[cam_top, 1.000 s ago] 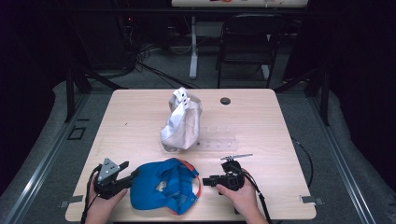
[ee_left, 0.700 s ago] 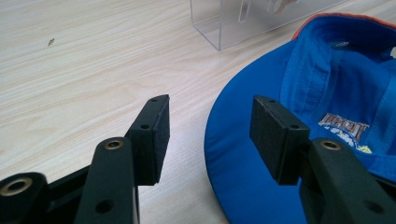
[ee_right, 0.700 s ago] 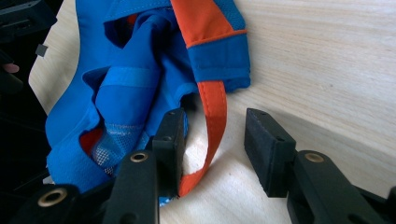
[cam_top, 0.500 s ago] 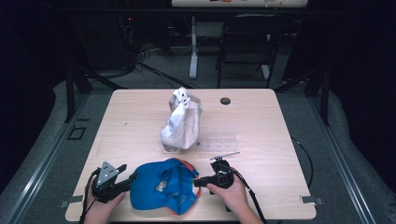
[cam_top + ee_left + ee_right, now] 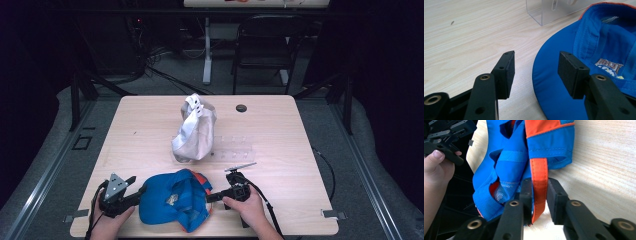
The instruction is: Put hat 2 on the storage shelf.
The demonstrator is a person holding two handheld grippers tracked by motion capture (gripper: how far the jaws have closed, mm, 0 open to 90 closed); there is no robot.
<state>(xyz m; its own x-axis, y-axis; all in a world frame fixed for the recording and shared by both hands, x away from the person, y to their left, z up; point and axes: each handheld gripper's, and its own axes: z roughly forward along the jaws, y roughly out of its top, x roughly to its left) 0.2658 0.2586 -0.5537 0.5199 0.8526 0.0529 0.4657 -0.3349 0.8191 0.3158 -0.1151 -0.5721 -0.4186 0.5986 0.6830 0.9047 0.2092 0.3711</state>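
Blue cap (image 5: 172, 201) lay upturned at the near edge of the wooden table (image 5: 300, 150), between the person's two hands, its inside facing up and an orange strap (image 5: 538, 180) hanging from its rear edge. At the cap's right side the right gripper (image 5: 216, 196) had just been closing its jaws – in the right gripper view the orange strap ran down between the two black pads (image 5: 526, 192), which stood close on either side of it, one pad against the fabric and the other with perhaps a sliver of gap, so the grip looked clenched on the strap. At the cap's left side the left gripper (image 5: 136, 186) sat released, its jaws spread wide; in the left gripper view the cap's blue brim (image 5: 554, 82) curved into the space between the pads without either one pressing on it, the right-hand pad lying over the brim's edge.

Farther up the table, near its middle, a clear plastic stand (image 5: 235, 147) rested flat, and a white cap (image 5: 195, 130) sat crumpled just beside it – touching its left end. Beyond these, near the far edge, was a small dark round cable port (image 5: 241, 108).
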